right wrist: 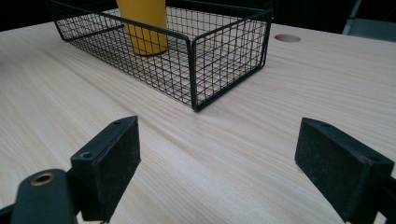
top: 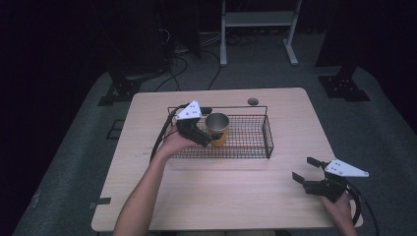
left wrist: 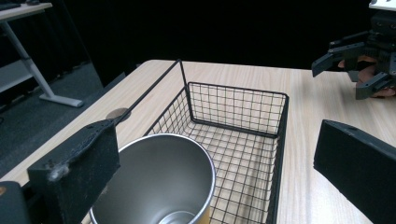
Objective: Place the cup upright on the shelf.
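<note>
Two grippers in play here, and only one is near anything. The left gripper (top: 210, 137) sits mid-frame in the high view, at the left end of the wire basket (top: 268, 140), with its jaws spread wide on either side of the yellow cup (top: 217, 129). From the left gripper view the cup (left wrist: 159, 182) is upright in the lower left of the frame, steel inside, one jaw right by its rim and the other well off to the right, so nothing's clamped. The cup stands inside the basket (left wrist: 280, 140), toward its left end. The right gripper (top: 306, 172) is down in the lower right of the high view, over bare desk (top: 221, 196), jaws wide too, holding nothing. Its own view has the basket (right wrist: 229, 60) in the upper half, with the cup (right wrist: 142, 25) inside it.
</note>
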The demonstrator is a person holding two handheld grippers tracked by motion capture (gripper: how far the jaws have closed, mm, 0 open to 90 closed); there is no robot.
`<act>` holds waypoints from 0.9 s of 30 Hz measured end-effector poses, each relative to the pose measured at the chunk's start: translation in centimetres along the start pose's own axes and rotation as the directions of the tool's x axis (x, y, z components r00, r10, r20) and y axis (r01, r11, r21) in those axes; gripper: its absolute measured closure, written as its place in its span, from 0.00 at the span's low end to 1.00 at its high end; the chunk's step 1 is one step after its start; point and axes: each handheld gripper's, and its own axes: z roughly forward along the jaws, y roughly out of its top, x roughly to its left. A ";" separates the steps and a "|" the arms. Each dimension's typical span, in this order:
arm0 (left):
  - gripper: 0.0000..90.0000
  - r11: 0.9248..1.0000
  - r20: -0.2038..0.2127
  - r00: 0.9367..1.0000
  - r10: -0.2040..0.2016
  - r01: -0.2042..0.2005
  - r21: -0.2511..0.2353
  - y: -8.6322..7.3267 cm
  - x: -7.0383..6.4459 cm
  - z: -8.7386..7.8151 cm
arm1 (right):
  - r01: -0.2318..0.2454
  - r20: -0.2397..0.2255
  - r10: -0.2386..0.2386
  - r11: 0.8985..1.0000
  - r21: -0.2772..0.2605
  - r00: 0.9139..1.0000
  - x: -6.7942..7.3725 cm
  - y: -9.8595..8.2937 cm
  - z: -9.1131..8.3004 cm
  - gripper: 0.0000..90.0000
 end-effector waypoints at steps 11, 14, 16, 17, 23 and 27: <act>0.00 1.000 -0.030 0.999 -0.011 0.011 -0.015 -1.1 -1.1 -1.3 | 0.001 0.001 -0.001 1.000 0.002 1.000 0.0 0.0 0.0 0.15; 0.00 1.000 -0.029 1.000 -0.003 0.003 -0.012 -1.1 -1.5 -1.6 | 0.003 0.002 -0.003 1.000 0.003 1.000 0.0 0.0 0.0 0.15; 0.00 1.000 -0.030 1.000 -0.010 0.009 -0.020 -1.2 -1.6 -1.8 | 0.001 0.002 -0.001 1.000 0.002 1.000 0.0 0.0 0.0 0.15; 0.00 1.000 -0.030 0.999 -0.011 0.010 -0.023 -1.3 -1.7 -1.8 | 0.002 0.002 -0.002 1.000 0.003 1.000 0.0 0.0 0.0 0.15; 0.00 1.000 -0.024 1.000 -0.005 0.005 -0.018 -1.2 -2.2 -2.0 | 0.000 0.001 0.000 1.000 0.002 1.000 0.0 0.0 0.0 0.15; 0.00 1.000 -0.024 1.000 -0.001 0.001 -0.025 -1.3 -2.6 -2.2 | -0.001 0.001 0.001 1.000 0.002 1.000 0.0 0.0 0.0 0.15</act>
